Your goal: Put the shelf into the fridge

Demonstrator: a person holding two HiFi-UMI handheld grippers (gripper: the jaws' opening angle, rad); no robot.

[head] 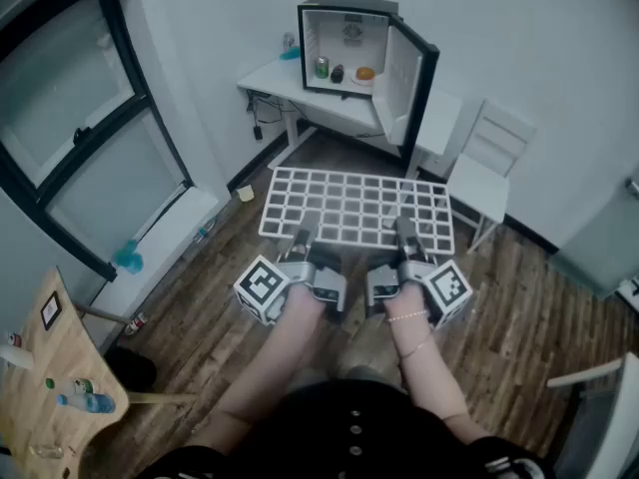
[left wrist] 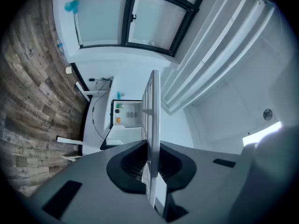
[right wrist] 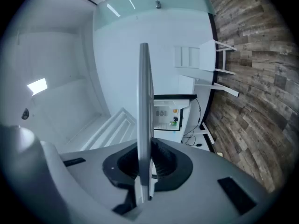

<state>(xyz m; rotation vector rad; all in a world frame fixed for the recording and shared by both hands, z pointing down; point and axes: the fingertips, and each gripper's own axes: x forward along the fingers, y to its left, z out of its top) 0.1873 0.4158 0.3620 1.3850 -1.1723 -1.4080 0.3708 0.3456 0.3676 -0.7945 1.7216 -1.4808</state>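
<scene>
We hold the white grid shelf (head: 354, 208) by its near edge with both grippers, and it hangs about level above the wooden floor (head: 519, 307), in front of us. The left gripper (head: 303, 239) takes the edge on the left part, and the right gripper (head: 404, 232) takes it a little right of the middle. In the left gripper view the shelf is seen only edge-on, as one thin white strip, and the dark fingers (left wrist: 125, 164) are closed on it from both sides. In the right gripper view it is the same: the fingers (right wrist: 174, 164) press on the thin strip, so the grid itself cannot be seen there. In the head view the gripper bodies cover the near edge of the shelf, and our hands are mostly hidden under them.

The fridge (head: 349, 6) stands well apart from the shelf, on a white bench (head: 268, 76) at the far wall, with its door (head: 404, 73) open to the right. The door hides the right part of the bench. Inside we see a green can (head: 321, 67), a small dark thing (head: 337, 73) and an orange thing (head: 365, 72), all too small to name better. A white chair (head: 489, 163) stands right of the shelf. At the bottom left corner a wooden board (head: 55, 367) with small bottles is cut off by the frame
</scene>
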